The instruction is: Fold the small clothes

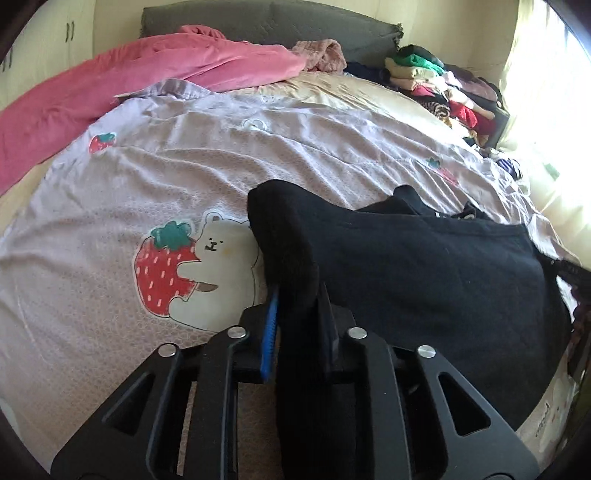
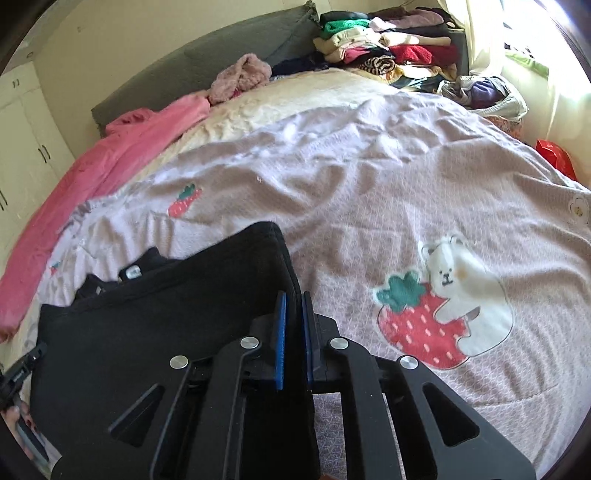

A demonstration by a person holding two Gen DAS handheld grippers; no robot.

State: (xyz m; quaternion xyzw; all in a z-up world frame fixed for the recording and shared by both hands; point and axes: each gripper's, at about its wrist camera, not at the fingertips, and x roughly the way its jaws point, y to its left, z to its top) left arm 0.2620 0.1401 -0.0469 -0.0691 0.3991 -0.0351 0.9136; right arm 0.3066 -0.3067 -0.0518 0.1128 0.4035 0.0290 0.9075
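A black garment (image 1: 424, 266) lies spread on the lilac bedspread (image 1: 184, 173), stretched between my two grippers. My left gripper (image 1: 295, 295) is shut on the garment's left edge, and a fold of black cloth rises between its blue pads and drapes over them. In the right wrist view the same black garment (image 2: 147, 332) fills the lower left. My right gripper (image 2: 293, 299) is shut on its right edge, the cloth pinched between both blue pads. The left gripper (image 2: 22, 365) and a hand show at the far left edge there. A small white label (image 2: 133, 272) shows at the collar.
A pink garment (image 1: 110, 85) lies along the bed's left side, a fuzzy pink piece (image 2: 240, 77) by the grey headboard (image 1: 277, 22). A stack of folded clothes (image 2: 388, 44) sits at the far right corner. A red bag (image 2: 557, 157) stands beside the bed, near the bright window.
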